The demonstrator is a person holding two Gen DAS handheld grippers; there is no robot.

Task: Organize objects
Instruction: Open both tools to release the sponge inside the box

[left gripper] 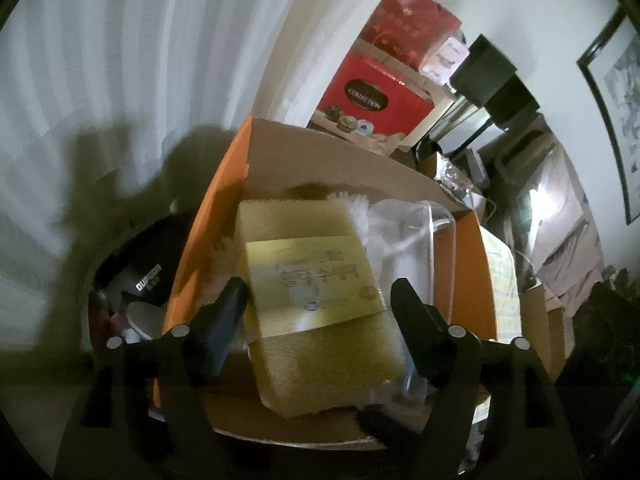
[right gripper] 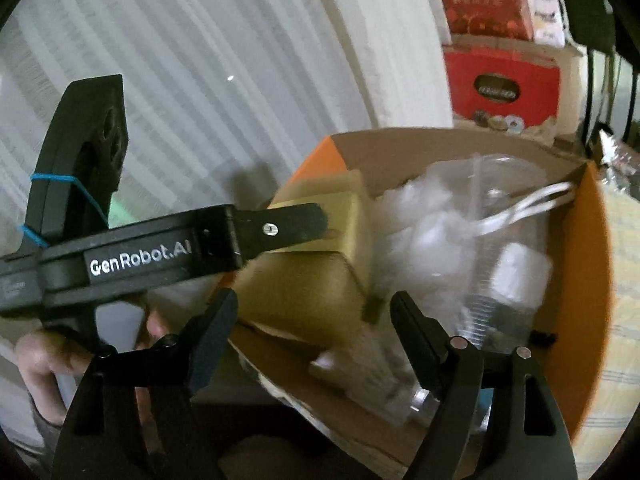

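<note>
Left claw [left gripper: 320, 312] open wide astride yellow sponge pack with gold paper label [left gripper: 320, 300], not gripping | right claw [right gripper: 312, 320] open, empty | sponge in orange-sided cardboard box [left gripper: 208, 216] beside clear plastic bag [right gripper: 460, 240] | boxing looks mostly done; black cap [left gripper: 148, 264] still outside.

Coarse, matt yellow sponge [left gripper: 320, 364] with glossy paper band [left gripper: 316, 280]; matt cardboard box [left gripper: 340, 160]; clear crinkled plastic bag [right gripper: 500, 248].

Yellow sponge [left gripper: 320, 356] with gold label [left gripper: 312, 280], orange box [left gripper: 208, 224], red cartons [left gripper: 372, 96], black hand-held gripper [left gripper: 320, 312]
</note>
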